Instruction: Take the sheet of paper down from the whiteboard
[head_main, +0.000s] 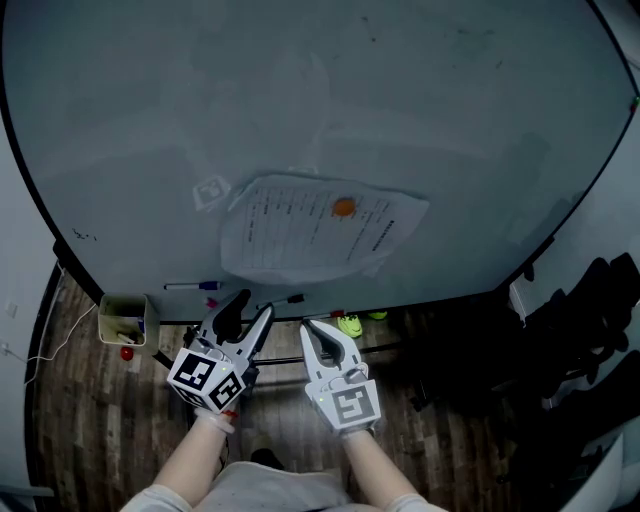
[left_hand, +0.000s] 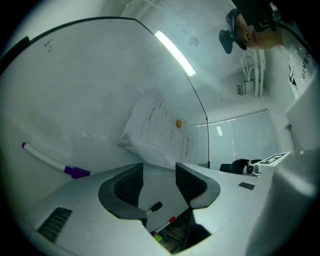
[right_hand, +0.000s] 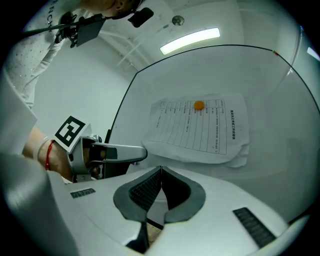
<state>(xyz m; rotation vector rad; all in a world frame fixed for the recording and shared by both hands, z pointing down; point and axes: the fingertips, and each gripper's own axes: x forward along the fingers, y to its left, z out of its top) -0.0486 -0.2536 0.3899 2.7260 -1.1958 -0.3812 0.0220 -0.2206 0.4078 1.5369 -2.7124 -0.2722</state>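
Left tool (head_main: 253, 308): the jaws are held wide apart, and nothing is gripped between them.
Right tool (head_main: 309, 326): the jaws are pressed together, and nothing is held.
Sheet of paper (head_main: 300, 235): seen ahead of and above both tools, untouched, pinned to the whiteboard (head_main: 300, 90) by an orange magnet (head_main: 344, 207).
Marker (head_main: 190, 286): seen low at the board, left of the left tool.

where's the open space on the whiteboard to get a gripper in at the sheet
Bare whiteboard lies above the sheet of paper and to its right, out to the board's edge. It is crowded on the left, where a small square piece sits close by, and below, where markers lie along the lower edge.
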